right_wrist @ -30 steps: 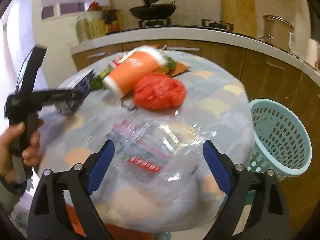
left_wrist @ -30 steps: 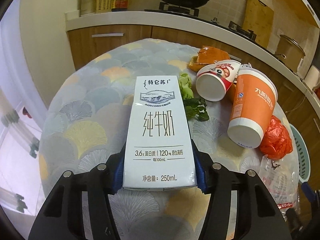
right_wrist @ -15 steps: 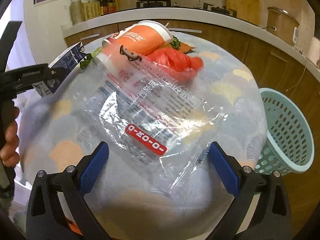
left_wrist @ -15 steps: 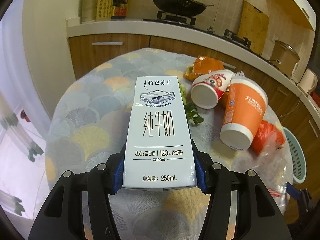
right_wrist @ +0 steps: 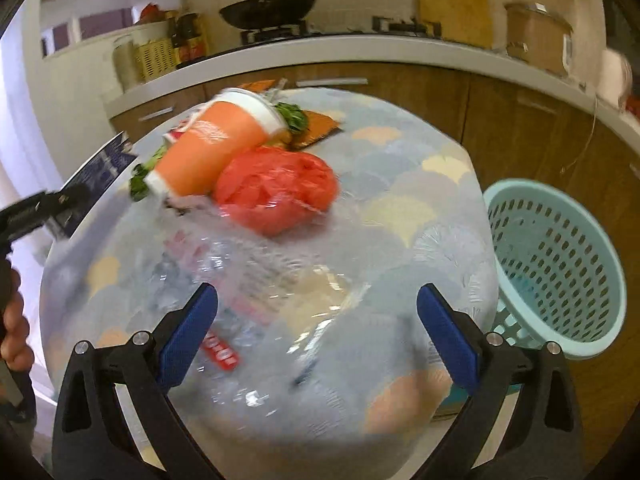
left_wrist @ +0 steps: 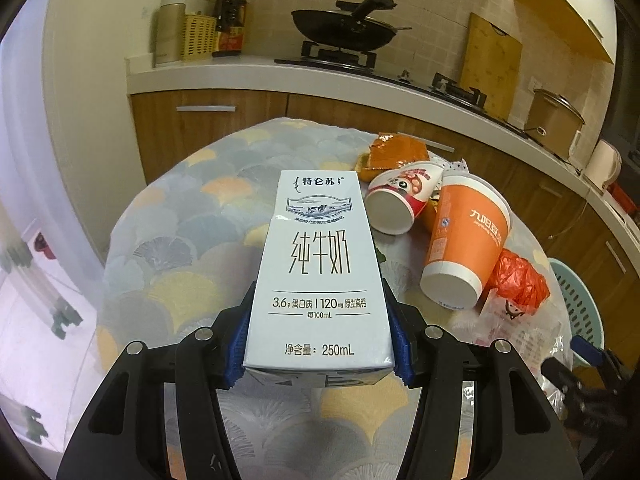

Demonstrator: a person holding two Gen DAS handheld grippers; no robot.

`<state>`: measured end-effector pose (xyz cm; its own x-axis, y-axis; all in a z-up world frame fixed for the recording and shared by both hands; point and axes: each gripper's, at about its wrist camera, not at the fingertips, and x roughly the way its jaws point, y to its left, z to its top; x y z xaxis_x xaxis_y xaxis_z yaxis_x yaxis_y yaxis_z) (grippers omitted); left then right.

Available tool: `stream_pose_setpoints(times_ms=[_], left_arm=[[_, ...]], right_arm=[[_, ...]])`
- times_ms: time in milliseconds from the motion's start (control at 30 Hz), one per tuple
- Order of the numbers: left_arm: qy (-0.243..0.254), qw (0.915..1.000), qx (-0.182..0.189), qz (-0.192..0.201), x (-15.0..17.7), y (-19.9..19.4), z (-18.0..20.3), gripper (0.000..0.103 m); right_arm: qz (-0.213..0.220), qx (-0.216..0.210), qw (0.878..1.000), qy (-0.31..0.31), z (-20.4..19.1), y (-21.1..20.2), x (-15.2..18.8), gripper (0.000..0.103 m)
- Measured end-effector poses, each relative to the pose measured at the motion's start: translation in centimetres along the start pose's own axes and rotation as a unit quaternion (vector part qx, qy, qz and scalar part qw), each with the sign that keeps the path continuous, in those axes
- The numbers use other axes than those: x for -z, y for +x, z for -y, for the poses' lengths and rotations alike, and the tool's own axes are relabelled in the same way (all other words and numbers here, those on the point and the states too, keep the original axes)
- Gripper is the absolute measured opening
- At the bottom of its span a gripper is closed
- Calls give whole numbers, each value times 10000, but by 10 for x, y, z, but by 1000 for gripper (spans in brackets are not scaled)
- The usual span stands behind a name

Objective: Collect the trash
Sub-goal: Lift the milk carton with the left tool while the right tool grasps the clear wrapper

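My left gripper [left_wrist: 318, 312] is shut on a white 250 mL milk carton [left_wrist: 320, 264], held above the round table [left_wrist: 180, 240]. Lying on the table are an orange paper cup [left_wrist: 464, 248], a red-and-white cup [left_wrist: 404, 204], an orange wrapper [left_wrist: 396, 152], a crumpled red bag [left_wrist: 520, 280] and a clear plastic bag [left_wrist: 520, 332]. In the right wrist view my right gripper [right_wrist: 316, 320] stands wide open over the clear bag [right_wrist: 256, 280], pads not pressing on it. The orange cup [right_wrist: 212, 152] and red bag [right_wrist: 276, 188] lie beyond. The picture is blurred.
A light-blue perforated basket [right_wrist: 556, 264] stands on the floor right of the table. Green leaves [right_wrist: 294, 116] lie behind the cups. A kitchen counter [left_wrist: 248, 74] with a wok and stove runs behind. A hand [right_wrist: 12, 340] holds the left gripper at the left edge.
The right gripper swung sideways over the clear bag and its jaws stand a little wider. The left gripper rose slightly with the milk carton still in it.
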<state>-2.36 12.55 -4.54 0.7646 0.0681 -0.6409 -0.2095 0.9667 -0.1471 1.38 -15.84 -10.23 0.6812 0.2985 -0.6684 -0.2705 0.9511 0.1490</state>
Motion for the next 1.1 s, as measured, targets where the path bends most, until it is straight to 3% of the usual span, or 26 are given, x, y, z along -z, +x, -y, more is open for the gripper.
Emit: stream_pose_setpoints(times_ms=[67,167,233,300,367,467,567,700,800,833,900,933,967,1100], left_arm=[[1,10000,22,-22,1,2,1,54],[56,10000,47,8,1,2,2,54],[85,9999,98,56,1,2,3,54],[116,9998,129,71,2,1,4,54],[132,9998,123,57,3,2,5,54],[138,9998,147,45,5,2,6,54],[146,9997,161,79,4,0,7,54],[139,9996,158,165,1,-5,5,54],[121,9996,175,170,1,-6,5,54],[117,9996,179,172,1,-7,5,54],[108,9996,195,166,1,-7,5,54],[105,9996,210,169,1,-8,5,54],[110,9995,217,178,1,-9,6,54],[137,9993,236,243,0,-14,6,54]], right_arm=[[8,8,10000,-4,0,6,2,95],[16,444,9978,-490,-17,13,7,96],[42,342,9981,-517,-22,13,7,92],[109,308,9978,-572,-26,11,8,77],[160,335,9978,-546,-26,7,8,48],[188,306,9987,-363,-19,4,8,16],[224,128,9996,-91,-9,-1,6,4],[335,347,9980,-397,-19,-15,7,4],[281,235,9976,-581,-24,-26,11,7],[236,158,9977,-623,-26,-29,13,14],[233,96,9969,-739,-32,-35,16,41],[292,120,9964,-781,-35,-39,18,77],[376,130,9961,-791,-37,-44,21,84],[270,-254,9971,-660,-35,-54,32,84]])
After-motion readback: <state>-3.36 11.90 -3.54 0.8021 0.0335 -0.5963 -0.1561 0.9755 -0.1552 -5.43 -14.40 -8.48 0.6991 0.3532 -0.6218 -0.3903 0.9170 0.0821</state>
